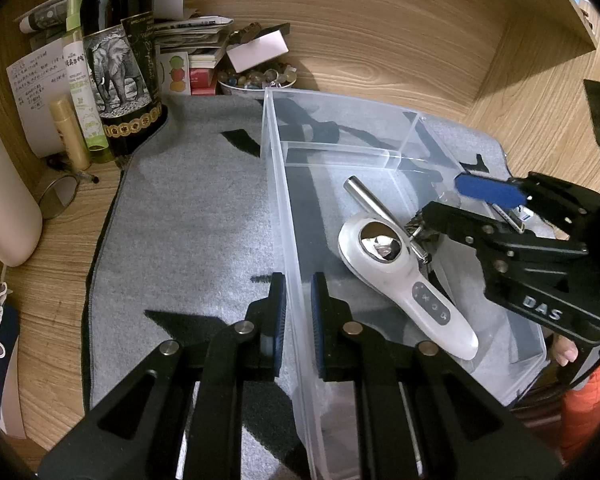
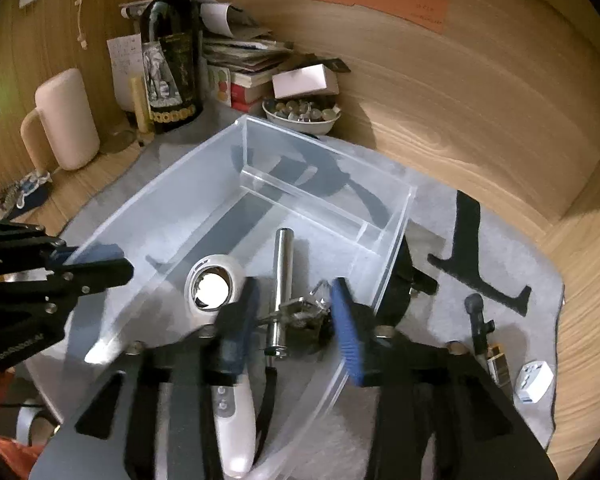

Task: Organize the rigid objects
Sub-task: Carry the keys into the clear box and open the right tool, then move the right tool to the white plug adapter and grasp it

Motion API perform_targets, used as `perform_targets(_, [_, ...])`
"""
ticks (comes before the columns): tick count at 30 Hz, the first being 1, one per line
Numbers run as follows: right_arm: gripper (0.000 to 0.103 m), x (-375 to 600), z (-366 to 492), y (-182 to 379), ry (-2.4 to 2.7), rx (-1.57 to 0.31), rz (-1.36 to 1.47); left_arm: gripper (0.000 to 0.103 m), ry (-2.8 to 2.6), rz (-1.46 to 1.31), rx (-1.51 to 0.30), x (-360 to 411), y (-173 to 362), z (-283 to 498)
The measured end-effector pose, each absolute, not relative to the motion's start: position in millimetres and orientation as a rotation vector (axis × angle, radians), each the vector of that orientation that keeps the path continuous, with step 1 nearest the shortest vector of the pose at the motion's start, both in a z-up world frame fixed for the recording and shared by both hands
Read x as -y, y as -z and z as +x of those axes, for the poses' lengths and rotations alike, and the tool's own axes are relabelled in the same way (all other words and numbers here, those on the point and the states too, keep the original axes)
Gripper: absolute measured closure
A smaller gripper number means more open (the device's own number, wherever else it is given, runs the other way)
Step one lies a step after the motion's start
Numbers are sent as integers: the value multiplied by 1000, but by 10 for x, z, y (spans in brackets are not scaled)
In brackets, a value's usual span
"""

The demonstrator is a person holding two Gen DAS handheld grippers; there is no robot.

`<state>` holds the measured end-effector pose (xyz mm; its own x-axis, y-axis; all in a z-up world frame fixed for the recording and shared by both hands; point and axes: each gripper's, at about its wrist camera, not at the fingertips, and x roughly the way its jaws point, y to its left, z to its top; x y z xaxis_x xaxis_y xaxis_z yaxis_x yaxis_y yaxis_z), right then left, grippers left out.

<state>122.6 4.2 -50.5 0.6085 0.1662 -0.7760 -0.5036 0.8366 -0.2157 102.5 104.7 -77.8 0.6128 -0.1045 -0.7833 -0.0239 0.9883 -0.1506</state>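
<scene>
A clear plastic bin (image 1: 276, 152) (image 2: 172, 196) stands on a grey mat. In its large compartment lie a white handheld device with a shiny metal head (image 1: 400, 276) (image 2: 212, 288), a metal cylinder (image 1: 368, 200) (image 2: 282, 276) and a bunch of keys (image 1: 420, 232) (image 2: 304, 312). My left gripper (image 1: 299, 320) (image 2: 124, 260) is shut on the bin's left wall, one pad on each side. My right gripper (image 1: 442, 196) (image 2: 294, 324) reaches down into the bin. It is open, the keys lie below and between its blue pads (image 2: 346, 332), and the pads do not press on them.
A wine bottle (image 1: 120, 60), tubes, a stack of papers and a bowl of beads (image 1: 256, 80) crowd the back left corner. A pale jug (image 1: 4, 200) stands at the left. On the mat (image 1: 188, 220) right of the bin lie a black tool (image 2: 478, 320) and a white adapter (image 2: 534, 380).
</scene>
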Motion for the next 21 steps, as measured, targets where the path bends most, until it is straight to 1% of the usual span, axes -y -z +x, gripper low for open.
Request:
perform_targets(2, [52,-39,1188,467,-405,-813,-435,92,47,-152,-911,-1042,777,1020])
perform_targets(3, [47,-42,1169,444,-403,-803,-434,92,46,-151,-911,-1040,778,1023])
perform_targets(4, [37,-42,1152,421,-401,-793,-432,92,45,-150,-912,-1035,781,1024])
perform_targets(6, [25,-31,1113,358,-396,-768,-421,92,45,-151,-911,-1040,785,1027])
perform_targets(7, [22,-19,1095,324,-397,-755,-411,92,44,-150,-911,-1030,787,1023])
perform_targets(12, [21,84,1058,158,-375,-714,-374,92,43,-150,-911,-1019,792,1024])
perform_targets(16, [17,242,1083,47,-320,-688,-343,92,43,-149,-911,-1019,790,1021])
perform_targets(21, [16,531,1164,-42,-227,-676,-307,92,43,-149,-911,-1018,790,1022])
